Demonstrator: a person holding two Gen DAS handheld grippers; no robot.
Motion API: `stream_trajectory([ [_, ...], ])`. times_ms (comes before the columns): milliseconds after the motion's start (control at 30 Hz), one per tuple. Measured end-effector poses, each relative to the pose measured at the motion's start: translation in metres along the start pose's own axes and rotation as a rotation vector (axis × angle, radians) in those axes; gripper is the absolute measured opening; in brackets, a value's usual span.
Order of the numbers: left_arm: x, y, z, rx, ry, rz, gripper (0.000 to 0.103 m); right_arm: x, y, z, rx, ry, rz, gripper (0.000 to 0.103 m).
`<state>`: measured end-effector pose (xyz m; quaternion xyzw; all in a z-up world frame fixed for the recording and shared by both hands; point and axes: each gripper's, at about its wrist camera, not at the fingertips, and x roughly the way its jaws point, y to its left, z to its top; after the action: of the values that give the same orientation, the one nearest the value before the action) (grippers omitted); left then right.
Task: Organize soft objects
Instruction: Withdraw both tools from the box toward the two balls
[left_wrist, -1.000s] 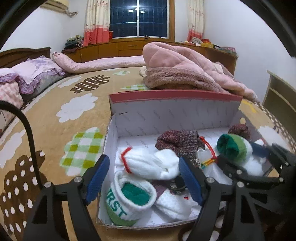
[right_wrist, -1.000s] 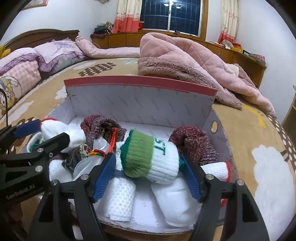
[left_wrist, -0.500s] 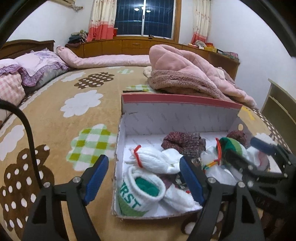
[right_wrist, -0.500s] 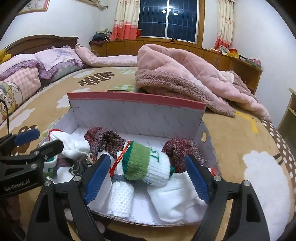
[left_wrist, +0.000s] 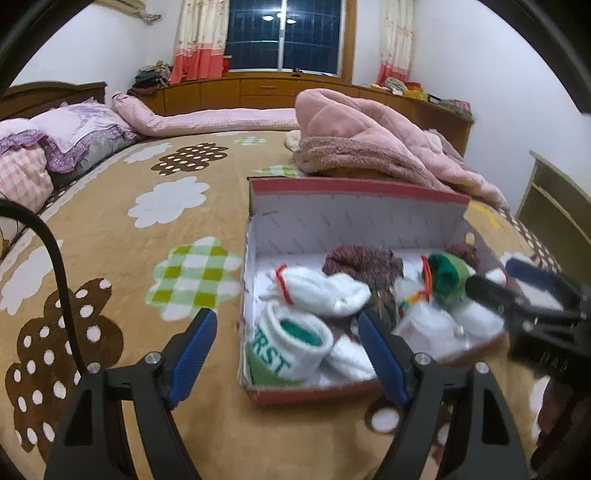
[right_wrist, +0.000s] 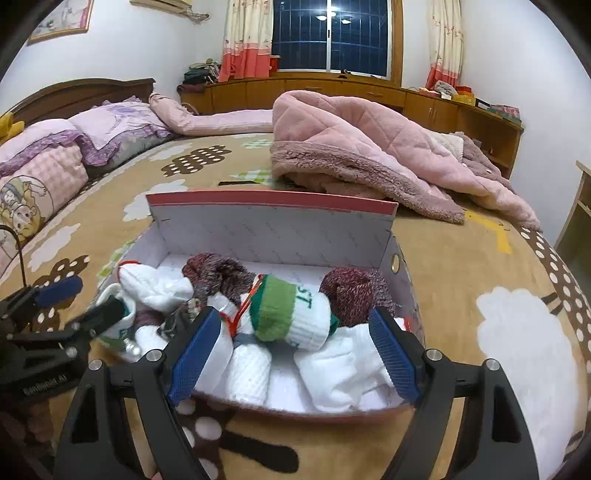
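An open red-and-white cardboard box (left_wrist: 354, 218) (right_wrist: 273, 229) lies on the bed, full of rolled socks. A green-and-white roll (right_wrist: 291, 314) (left_wrist: 448, 277) lies on top in the middle. Maroon rolls (right_wrist: 351, 291) (left_wrist: 362, 262), white rolls (left_wrist: 321, 291) (right_wrist: 155, 284) and a white-and-green roll with letters (left_wrist: 291, 347) lie around it. My left gripper (left_wrist: 288, 354) is open and empty, in front of the box's left end. My right gripper (right_wrist: 291, 354) is open and empty, in front of the box's near edge.
The box sits on a tan bedspread (left_wrist: 147, 266) with cloud patches. A pink quilt (right_wrist: 362, 147) is heaped behind the box. Pillows (right_wrist: 44, 166) lie at the far left. A wooden shelf (left_wrist: 554, 206) stands at the right.
Both grippers have drawn back from the box, so it looks smaller and farther. The green-and-white roll, between the right fingers earlier, now lies free on the pile.
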<state>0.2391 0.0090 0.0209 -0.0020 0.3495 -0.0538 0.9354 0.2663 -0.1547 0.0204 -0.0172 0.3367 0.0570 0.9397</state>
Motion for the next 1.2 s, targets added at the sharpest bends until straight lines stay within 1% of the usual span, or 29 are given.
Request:
stream_trajectory([
  [133,-0.005,-0.004,-0.008,0.049,-0.001,0.01,0.083,-0.007,0.003,-0.006,-0.022,-0.006,-0.007,0.084],
  [267,-0.009,-0.005,-0.014,0.043,0.009,-0.016,0.083,-0.009,0.003,-0.017,-0.022,0.019,0.009,0.084],
  [367,-0.017,-0.006,-0.024,0.034,0.013,-0.038,0.083,-0.012,-0.001,-0.034,-0.01,0.039,0.027,0.084],
  [433,-0.019,-0.01,-0.033,0.047,0.035,-0.051,0.083,-0.022,0.0,-0.044,-0.028,0.003,0.018,0.084],
  [500,-0.021,-0.016,-0.039,0.078,0.063,-0.032,0.083,-0.032,0.0,-0.048,-0.026,-0.012,-0.009,0.084],
  [600,-0.026,-0.019,-0.042,0.099,0.059,-0.028,0.083,-0.047,-0.006,-0.05,0.032,-0.044,0.042,0.084],
  [700,-0.034,-0.014,-0.046,0.052,0.051,-0.041,0.083,-0.056,-0.009,-0.06,0.073,-0.049,0.056,0.084],
  [767,-0.039,-0.01,-0.051,0.033,0.048,-0.056,0.083,-0.056,-0.012,-0.07,0.098,-0.023,0.066,0.084],
  [833,-0.042,-0.007,-0.057,0.024,0.048,-0.055,0.083,-0.053,-0.014,-0.083,0.134,0.031,0.085,0.084],
  [900,-0.046,-0.003,-0.065,-0.015,0.064,-0.065,0.083,-0.052,-0.012,-0.09,0.16,0.07,0.129,0.084],
  [967,-0.05,0.0,-0.071,-0.053,0.077,-0.093,0.083,-0.052,-0.01,-0.094,0.157,0.086,0.183,0.084],
  [1000,-0.053,0.0,-0.075,-0.069,0.087,-0.122,0.083,-0.052,-0.009,-0.095,0.152,0.089,0.201,0.084],
  [1033,-0.055,-0.001,-0.077,-0.073,0.089,-0.142,0.083,-0.053,-0.008,-0.098,0.147,0.097,0.235,0.079],
  [1067,-0.058,-0.002,-0.08,-0.072,0.089,-0.178,0.082,-0.053,-0.008,-0.1,0.151,0.113,0.276,0.072],
  [1100,-0.059,-0.003,-0.082,-0.065,0.09,-0.2,0.079,-0.051,-0.009,-0.103,0.157,0.135,0.31,0.068],
  [1133,-0.06,-0.005,-0.083,-0.056,0.085,-0.217,0.076,-0.05,-0.01,-0.106,0.16,0.149,0.331,0.06],
  [1167,-0.06,-0.006,-0.085,-0.047,0.076,-0.225,0.07,-0.049,-0.011,-0.109,0.164,0.158,0.346,0.054],
  [1200,-0.057,-0.006,-0.087,-0.043,0.073,-0.227,0.066,-0.045,-0.012,-0.113,0.167,0.178,0.355,0.052],
])
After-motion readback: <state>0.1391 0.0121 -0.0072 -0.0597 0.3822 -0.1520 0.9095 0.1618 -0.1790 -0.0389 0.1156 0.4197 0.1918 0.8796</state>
